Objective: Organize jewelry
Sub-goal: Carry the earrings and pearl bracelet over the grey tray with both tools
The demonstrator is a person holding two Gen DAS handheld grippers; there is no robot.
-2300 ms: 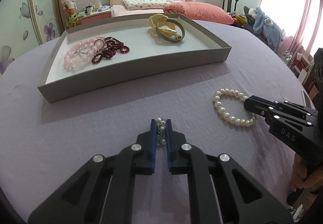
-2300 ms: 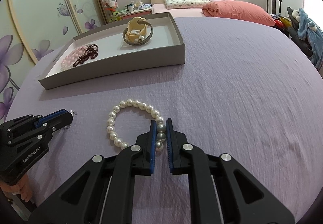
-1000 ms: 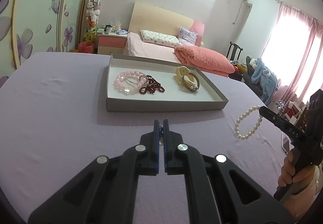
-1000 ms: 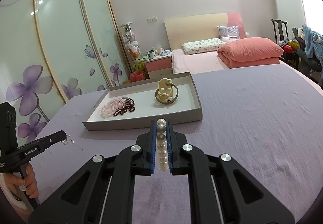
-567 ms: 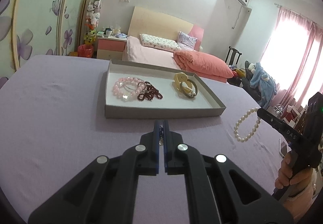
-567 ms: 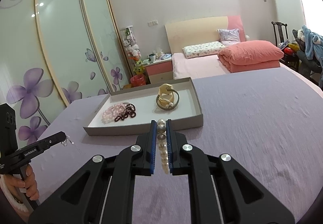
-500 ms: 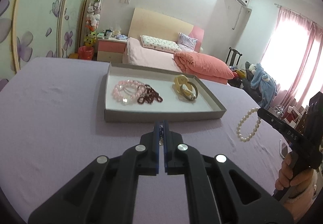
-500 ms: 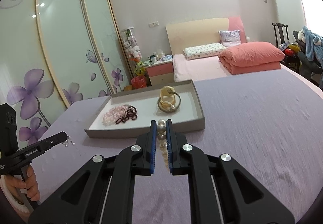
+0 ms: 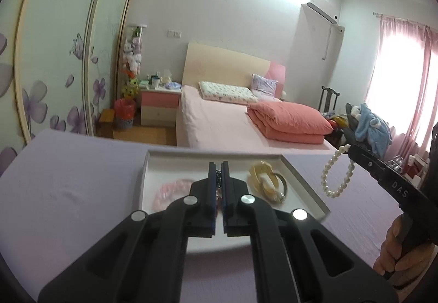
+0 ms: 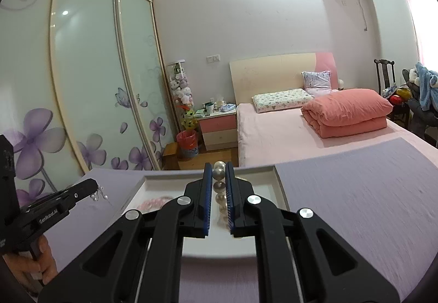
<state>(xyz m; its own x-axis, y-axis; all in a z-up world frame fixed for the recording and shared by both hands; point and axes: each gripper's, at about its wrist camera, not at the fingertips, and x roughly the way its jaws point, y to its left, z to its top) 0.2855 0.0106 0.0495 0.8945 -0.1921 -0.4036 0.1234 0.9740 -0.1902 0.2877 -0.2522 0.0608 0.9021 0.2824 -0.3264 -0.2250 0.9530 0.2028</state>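
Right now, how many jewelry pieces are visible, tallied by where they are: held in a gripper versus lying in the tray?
Held in a gripper: 2, the pearl bracelet in the right gripper and a small pearl piece in the left gripper.
Lying in the tray: 2 seen clearly, the pink bead bracelet and the cream-and-grey bangles; more may be hidden behind the fingers.
Total: 4

Glossy pearl bracelet (image 9: 336, 176); matt cardboard tray (image 9: 306, 185); wrinkled purple cloth (image 10: 356, 199).
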